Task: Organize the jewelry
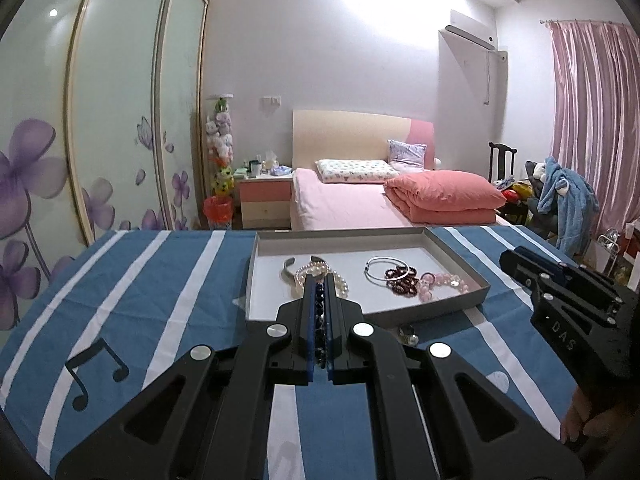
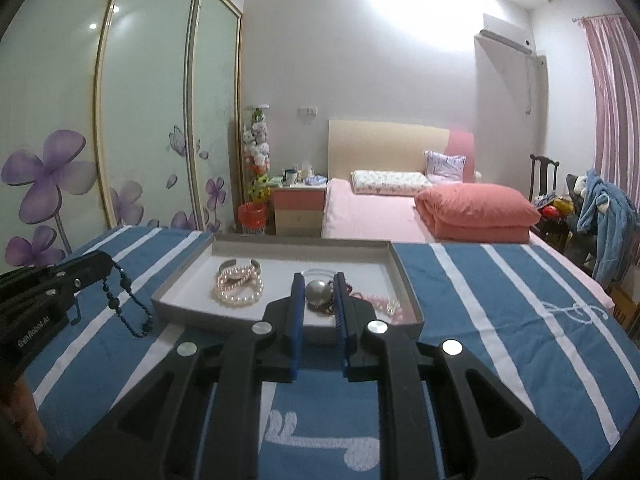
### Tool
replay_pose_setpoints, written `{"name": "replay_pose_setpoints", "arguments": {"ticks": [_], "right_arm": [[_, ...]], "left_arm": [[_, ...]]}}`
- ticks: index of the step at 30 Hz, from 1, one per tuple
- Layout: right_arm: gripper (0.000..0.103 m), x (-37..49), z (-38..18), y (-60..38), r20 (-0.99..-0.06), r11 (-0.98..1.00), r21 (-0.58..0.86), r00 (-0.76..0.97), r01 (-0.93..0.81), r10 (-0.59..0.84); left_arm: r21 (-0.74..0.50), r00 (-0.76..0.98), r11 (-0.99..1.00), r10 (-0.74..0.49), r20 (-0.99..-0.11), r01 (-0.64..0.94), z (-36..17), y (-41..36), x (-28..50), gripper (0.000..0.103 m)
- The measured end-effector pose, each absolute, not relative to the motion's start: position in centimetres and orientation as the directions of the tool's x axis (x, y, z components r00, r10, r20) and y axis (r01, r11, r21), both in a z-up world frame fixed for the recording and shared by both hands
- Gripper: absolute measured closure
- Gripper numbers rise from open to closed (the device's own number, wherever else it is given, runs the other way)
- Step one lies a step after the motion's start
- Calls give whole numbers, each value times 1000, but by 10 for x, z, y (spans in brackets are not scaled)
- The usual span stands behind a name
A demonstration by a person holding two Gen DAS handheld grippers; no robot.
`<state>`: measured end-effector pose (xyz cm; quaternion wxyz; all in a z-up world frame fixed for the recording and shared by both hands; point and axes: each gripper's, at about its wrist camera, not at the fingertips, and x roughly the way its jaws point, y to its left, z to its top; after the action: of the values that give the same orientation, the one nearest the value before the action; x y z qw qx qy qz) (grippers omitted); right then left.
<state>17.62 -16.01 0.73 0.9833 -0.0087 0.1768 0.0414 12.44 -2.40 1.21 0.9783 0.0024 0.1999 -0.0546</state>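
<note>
Left gripper pinching dark blue bead strand, dangling over striped blue cloth at tray's 9 o'clock. Right gripper clamped on grey pearl ball, possibly an earring, above grey tray. Inside tray: pearl bracelet at 10 o'clock, silver bangle, pink beads at 3 o'clock.

Blue striped cloth carries a grey tray.
</note>
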Motion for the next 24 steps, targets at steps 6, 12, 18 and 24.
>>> {"name": "replay_pose_setpoints", "arguments": {"ticks": [6, 12, 18, 24], "right_arm": [[88, 182, 15, -157, -311, 997, -16, 948, -72, 63], [88, 191, 19, -158, -294, 998, -18, 954, -65, 57], [88, 205, 22, -163, -281, 999, -7, 959, -50, 46], [88, 237, 20, -166, -304, 998, 11, 951, -57, 58]], "left_arm": [[11, 927, 996, -75, -367, 85, 16, -30, 130, 99], [10, 930, 996, -75, -361, 84, 17, -32, 142, 99], [-14, 925, 995, -95, -367, 96, 17, -33, 162, 99], [-43, 915, 991, -132, -381, 125, 16, -33, 190, 99]]}}
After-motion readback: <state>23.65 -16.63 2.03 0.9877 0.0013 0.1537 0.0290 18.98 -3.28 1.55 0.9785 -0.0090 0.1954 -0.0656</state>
